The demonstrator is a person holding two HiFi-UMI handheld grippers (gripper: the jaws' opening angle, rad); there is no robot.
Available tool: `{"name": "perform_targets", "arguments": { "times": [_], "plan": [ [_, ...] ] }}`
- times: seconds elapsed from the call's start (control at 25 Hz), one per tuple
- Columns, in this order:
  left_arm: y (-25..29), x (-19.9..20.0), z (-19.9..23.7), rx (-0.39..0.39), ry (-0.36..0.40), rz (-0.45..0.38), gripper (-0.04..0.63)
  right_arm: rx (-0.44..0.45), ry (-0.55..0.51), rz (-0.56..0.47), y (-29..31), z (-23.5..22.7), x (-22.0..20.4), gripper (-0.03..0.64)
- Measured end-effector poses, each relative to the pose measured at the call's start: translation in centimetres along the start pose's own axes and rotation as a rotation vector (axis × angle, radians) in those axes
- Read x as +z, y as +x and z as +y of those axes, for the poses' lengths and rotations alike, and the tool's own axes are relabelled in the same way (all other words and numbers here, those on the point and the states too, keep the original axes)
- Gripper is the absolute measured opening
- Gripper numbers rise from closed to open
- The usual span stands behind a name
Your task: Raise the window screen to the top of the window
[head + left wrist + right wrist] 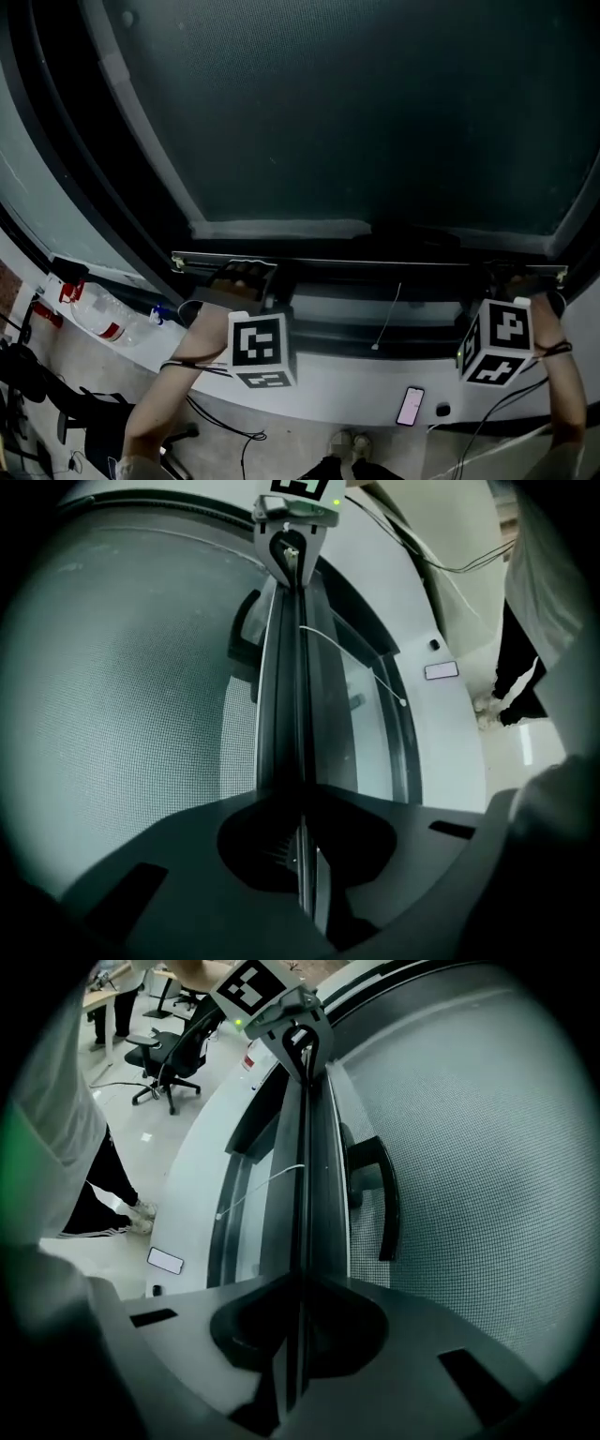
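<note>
The window screen's dark mesh (356,112) fills most of the head view. Its bottom rail (375,263) runs level just above the sill. My left gripper (246,276) is shut on the rail near its left end, and my right gripper (527,281) is shut on it near the right end. In the left gripper view the jaws (300,803) pinch the thin rail (286,686), mesh (122,696) to its left. The right gripper view has the jaws (302,1283) closed on the rail (307,1176), mesh (487,1166) to its right. A white pull cord (387,319) hangs from the rail.
A curved white sill (356,389) lies below, with a phone (410,405) and a red-labelled bottle (94,317) on it. A black window handle (384,1194) sits behind the mesh. Office chairs (169,1063) stand on the floor behind. The person's shoes (349,442) show below the sill.
</note>
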State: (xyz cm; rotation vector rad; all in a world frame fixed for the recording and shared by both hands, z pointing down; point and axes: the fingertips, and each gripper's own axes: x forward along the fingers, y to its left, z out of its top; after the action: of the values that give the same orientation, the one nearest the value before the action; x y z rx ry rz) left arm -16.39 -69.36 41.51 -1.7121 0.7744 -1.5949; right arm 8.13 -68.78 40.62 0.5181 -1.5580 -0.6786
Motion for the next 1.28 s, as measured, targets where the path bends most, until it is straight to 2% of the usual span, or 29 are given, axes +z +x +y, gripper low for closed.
{"name": "perform_targets", "arguments": {
  "times": [0.12, 0.24, 0.32, 0.4, 0.44, 0.56, 0.64, 0.76, 0.96, 1.12, 1.28],
  "plan": [
    [0.0, 0.0, 0.0, -0.133, -0.022, -0.052, 0.02, 0.111, 0.005, 0.023, -0.2, -0.1, -0.1, 0.023],
    [0.0, 0.0, 0.0, -0.264, -0.051, -0.046, 0.018, 0.284, 0.021, 0.019, -0.3, 0.2, 0.1, 0.021],
    [0.4, -0.2, 0.1, -0.353, -0.095, -0.05, 0.015, 0.391, 0.075, -0.016, 0.0, 0.0, 0.1, 0.018],
    [0.6, -0.1, -0.5, -0.41, -0.12, -0.049, 0.015, 0.427, 0.121, -0.029, 0.3, 0.2, 0.1, 0.018],
    [0.6, 0.0, -1.0, -0.407, -0.11, -0.039, 0.015, 0.41, 0.124, -0.025, 0.3, 0.4, 0.1, 0.018],
    [1.0, 0.0, -0.9, -0.348, -0.052, 0.004, 0.015, 0.279, 0.08, -0.013, 0.4, -0.1, 0.2, 0.018],
    [1.0, -0.1, -0.6, -0.347, -0.04, 0.017, 0.015, 0.213, 0.053, -0.008, 0.3, -0.4, 0.2, 0.018],
    [0.1, -0.1, 0.0, -0.33, -0.039, 0.021, 0.015, 0.161, 0.029, 0.006, -0.6, -0.7, 0.4, 0.018],
    [-1.5, 0.2, 3.3, -0.216, -0.027, 0.037, 0.015, 0.07, -0.021, 0.051, -2.8, -3.3, 0.2, 0.02],
    [-3.8, 0.2, 7.0, -0.075, -0.017, 0.015, 0.015, -0.057, -0.042, 0.059, -5.6, -6.2, 0.3, 0.02],
    [-8.4, 0.3, 14.0, 0.112, -0.011, -0.004, 0.015, -0.242, -0.037, 0.06, -11.0, -12.2, 0.5, 0.02]
  ]
}}
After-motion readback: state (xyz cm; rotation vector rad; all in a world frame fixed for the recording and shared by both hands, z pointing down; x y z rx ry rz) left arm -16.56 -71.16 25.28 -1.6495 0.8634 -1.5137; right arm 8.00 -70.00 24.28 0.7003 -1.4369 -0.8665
